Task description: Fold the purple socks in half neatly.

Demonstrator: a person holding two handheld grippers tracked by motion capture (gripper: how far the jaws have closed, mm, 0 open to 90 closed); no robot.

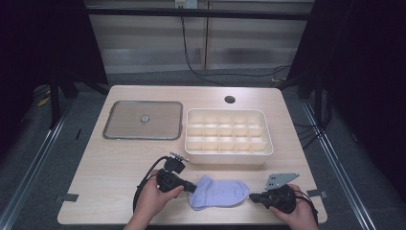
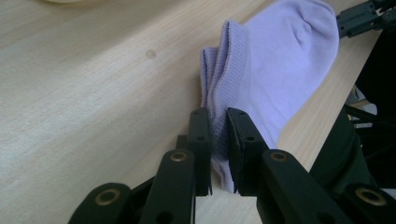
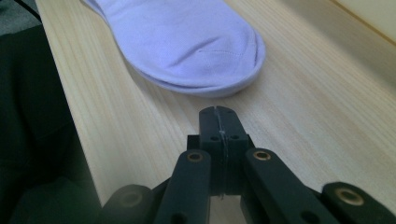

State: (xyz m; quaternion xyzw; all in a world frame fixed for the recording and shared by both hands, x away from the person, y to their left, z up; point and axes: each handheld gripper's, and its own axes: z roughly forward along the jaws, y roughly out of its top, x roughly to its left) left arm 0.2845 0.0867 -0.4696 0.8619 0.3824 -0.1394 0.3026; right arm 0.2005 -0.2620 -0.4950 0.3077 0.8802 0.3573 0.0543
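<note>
A white box [image 1: 229,154] sits on the bench [image 1: 110,163], toward the far side and a bit to the right. It is cut into many little square rooms, in three rows. All the little rooms that show look bare inside. To the left of the box lies a flat see-through lid [image 1: 143,120] with a grey rim and a small round knob in the middle. The lid and the box are just beside each other.

A light purple sock [image 1: 219,193] lies flat on the bench, near the front edge, in front of the box. Its long way runs from left to right across the bench. The open cuff end points to the left, and the rounded toe end points to the right.

The left gripper [image 2: 219,140] is at the cuff end. Its fingers are nearly closed, and they pinch the ribbed cuff of the sock between them.

The right gripper [image 3: 219,121] is near the toe end of the sock, just beside it but not touching. Its fingers are pressed tight together, with nothing between them. They rest low over the bare wood.
</note>
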